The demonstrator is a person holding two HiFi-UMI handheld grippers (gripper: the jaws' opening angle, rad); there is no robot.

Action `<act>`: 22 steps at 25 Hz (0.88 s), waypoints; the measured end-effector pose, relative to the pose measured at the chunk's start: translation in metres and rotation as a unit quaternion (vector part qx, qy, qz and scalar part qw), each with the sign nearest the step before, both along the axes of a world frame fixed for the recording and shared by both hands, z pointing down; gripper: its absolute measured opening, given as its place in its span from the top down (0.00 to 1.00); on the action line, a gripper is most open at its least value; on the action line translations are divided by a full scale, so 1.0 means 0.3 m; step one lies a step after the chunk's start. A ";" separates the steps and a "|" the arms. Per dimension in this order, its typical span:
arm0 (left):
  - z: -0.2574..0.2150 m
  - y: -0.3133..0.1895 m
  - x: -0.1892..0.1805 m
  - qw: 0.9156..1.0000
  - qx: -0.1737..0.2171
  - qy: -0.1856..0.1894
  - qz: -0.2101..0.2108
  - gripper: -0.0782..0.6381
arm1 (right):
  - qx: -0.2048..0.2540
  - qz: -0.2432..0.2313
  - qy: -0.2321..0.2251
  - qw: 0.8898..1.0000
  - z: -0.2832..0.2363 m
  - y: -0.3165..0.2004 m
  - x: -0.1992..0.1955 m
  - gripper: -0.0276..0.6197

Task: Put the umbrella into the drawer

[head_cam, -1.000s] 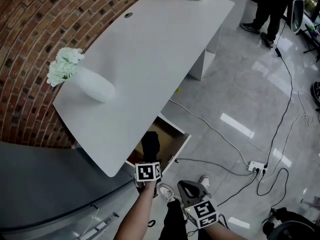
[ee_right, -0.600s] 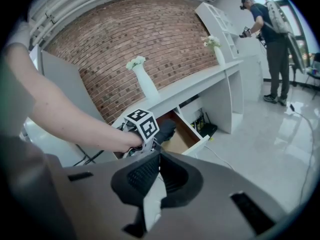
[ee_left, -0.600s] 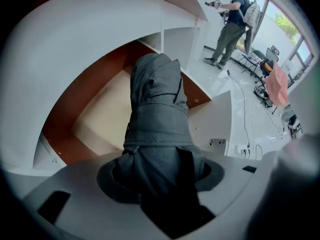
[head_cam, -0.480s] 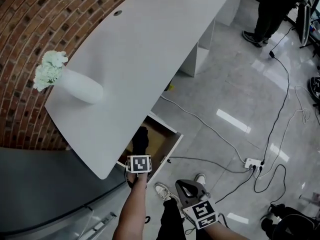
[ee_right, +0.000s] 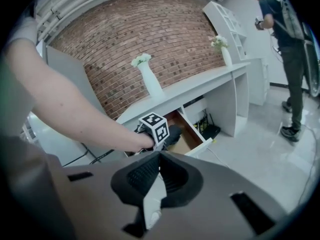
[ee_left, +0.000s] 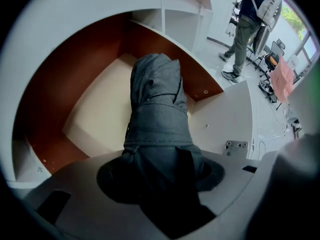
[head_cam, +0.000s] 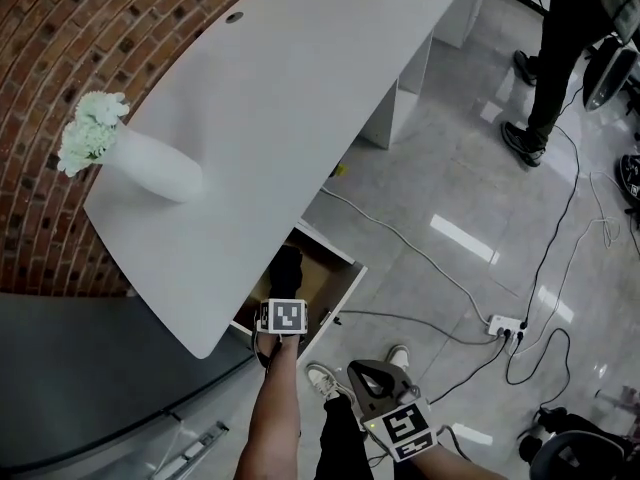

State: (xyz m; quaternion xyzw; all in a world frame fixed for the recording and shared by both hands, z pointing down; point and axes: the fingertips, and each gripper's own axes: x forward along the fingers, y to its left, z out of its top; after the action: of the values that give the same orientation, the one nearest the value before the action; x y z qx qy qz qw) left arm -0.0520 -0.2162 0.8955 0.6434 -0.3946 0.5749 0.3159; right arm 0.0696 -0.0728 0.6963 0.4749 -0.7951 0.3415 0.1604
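Clamping a folded dark grey fabric umbrella [ee_left: 157, 109], the left gripper [ee_left: 159, 179] points down into the open white, wood-lined drawer [ee_left: 95, 119]; the right gripper [ee_right: 158, 159] has its jaws closed together.

place: office | white desk [head_cam: 300, 98]; brick wall [head_cam: 60, 48]; floor cables [head_cam: 560, 218]
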 end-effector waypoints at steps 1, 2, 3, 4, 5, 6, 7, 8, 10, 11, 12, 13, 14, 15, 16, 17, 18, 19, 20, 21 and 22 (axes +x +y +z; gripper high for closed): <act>0.008 -0.003 0.008 1.000 -0.009 0.005 0.000 0.55 | -0.001 -0.003 0.001 1.000 0.001 0.001 -0.003 0.93; 0.019 0.002 0.013 1.000 -0.024 0.010 -0.005 0.55 | -0.002 -0.006 0.003 1.000 0.004 0.003 -0.004 0.93; 0.034 0.010 0.015 0.999 -0.038 0.014 -0.012 0.55 | -0.003 -0.008 0.004 1.000 0.008 0.005 -0.005 0.93; 0.050 0.015 0.018 0.998 -0.048 0.021 -0.021 0.55 | -0.005 -0.011 0.005 1.000 0.014 0.009 -0.003 0.93; 0.069 0.019 0.024 0.998 -0.053 0.028 -0.032 0.55 | -0.007 -0.013 0.007 1.000 0.020 0.013 0.000 0.93; 0.089 0.022 0.030 0.997 -0.056 0.034 -0.039 0.55 | -0.008 -0.017 0.010 1.000 0.026 0.017 0.003 0.93; 0.106 0.023 0.034 0.997 -0.056 0.037 -0.041 0.55 | -0.009 -0.021 0.013 1.000 0.032 0.022 0.006 0.93; 0.117 0.023 0.036 0.997 -0.056 0.036 -0.038 0.55 | -0.010 -0.024 0.016 1.000 0.038 0.026 0.007 0.93; 0.128 0.021 0.035 0.998 -0.055 0.031 -0.029 0.55 | -0.013 -0.029 0.017 0.999 0.050 0.030 0.008 0.93; 0.136 0.019 0.031 0.998 -0.053 0.029 -0.027 0.55 | -0.013 -0.029 0.016 0.999 0.055 0.029 0.008 0.93; 0.144 0.015 0.026 0.998 -0.050 0.027 -0.027 0.55 | -0.013 -0.030 0.016 0.999 0.060 0.026 0.008 0.93; 0.149 0.012 0.022 0.998 -0.047 0.026 -0.027 0.55 | -0.015 -0.033 0.016 0.999 0.064 0.024 0.006 0.93; 0.152 0.011 0.019 0.998 -0.047 0.026 -0.027 0.55 | -0.016 -0.036 0.016 0.999 0.067 0.023 0.004 0.93; 0.155 0.014 0.017 0.998 -0.048 0.027 -0.027 0.55 | -0.017 -0.039 0.016 0.999 0.069 0.022 0.001 0.93; 0.157 0.017 0.017 0.998 -0.050 0.028 -0.027 0.55 | -0.017 -0.041 0.016 0.999 0.069 0.021 -0.002 0.93; 0.154 0.019 0.019 0.998 -0.050 0.028 -0.025 0.55 | -0.016 -0.044 0.015 0.999 0.069 0.020 -0.003 0.93; 0.147 0.015 0.022 0.998 -0.047 0.027 -0.023 0.55 | -0.016 -0.045 0.015 0.999 0.070 0.018 -0.004 0.93; 0.138 0.009 0.026 0.999 -0.043 0.027 -0.019 0.55 | -0.016 -0.046 0.014 0.999 0.072 0.016 -0.003 0.93; 0.138 0.004 0.030 0.999 -0.040 0.029 -0.017 0.55 | -0.016 -0.045 0.013 0.999 0.076 0.013 -0.002 0.93; 0.146 0.002 0.032 0.999 -0.039 0.032 -0.017 0.55 | -0.018 -0.044 0.013 0.999 0.081 0.012 -0.001 0.93; 0.158 0.004 0.032 0.998 -0.040 0.035 -0.017 0.55 | -0.020 -0.044 0.012 0.999 0.087 0.012 0.000 0.93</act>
State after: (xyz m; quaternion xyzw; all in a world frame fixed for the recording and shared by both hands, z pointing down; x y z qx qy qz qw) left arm -0.0424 -0.2152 0.9427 0.6431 -0.3710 0.5618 0.3649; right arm 0.0695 -0.0692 0.7222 0.4405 -0.8062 0.3440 0.1943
